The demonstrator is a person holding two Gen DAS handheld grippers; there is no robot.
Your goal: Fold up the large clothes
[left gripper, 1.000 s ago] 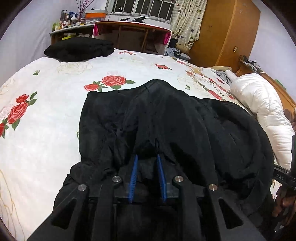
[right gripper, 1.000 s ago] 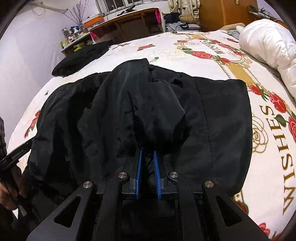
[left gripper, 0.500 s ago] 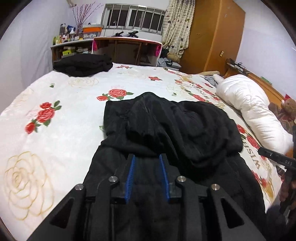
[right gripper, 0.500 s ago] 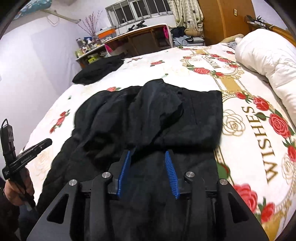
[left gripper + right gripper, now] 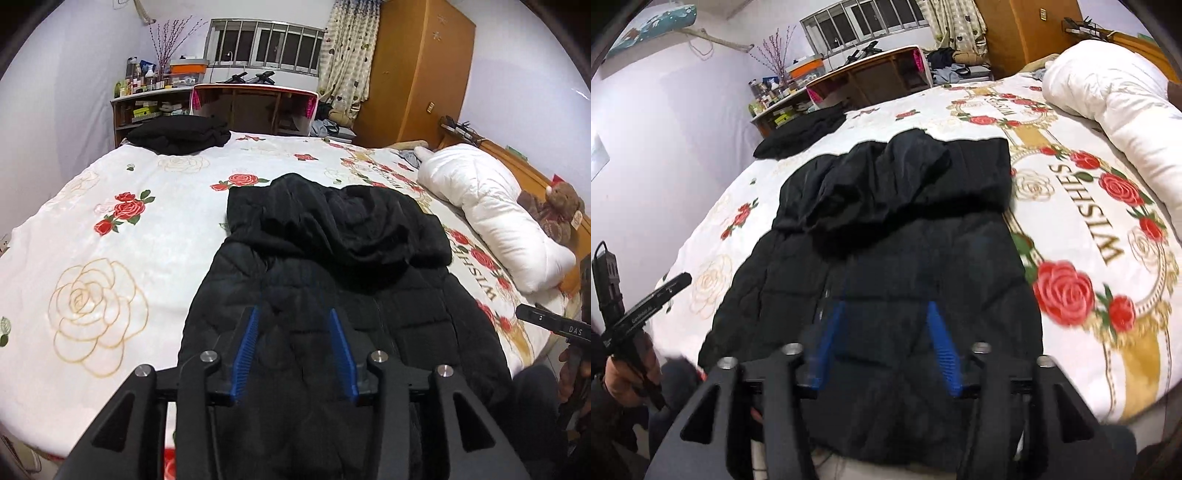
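Jacket [image 5: 332,295], black and quilted, lies lengthwise on the bed [image 5: 110,229], its folded-over end pointing toward the desk [image 5: 255,99]. Bedspread [image 5: 1082,206] reads "WISHES". Left gripper [image 5: 293,325] and right gripper [image 5: 884,317] hover spread, holding nothing.

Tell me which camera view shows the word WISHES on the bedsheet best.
The right wrist view: WISHES lies there in full, large and unobstructed beside the black jacket. In the left wrist view, only a few letters peek out past the jacket's edge.

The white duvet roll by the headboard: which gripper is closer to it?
Right. The white duvet roll lies on the right gripper's side; the left gripper sits across the black jacket, farther away.
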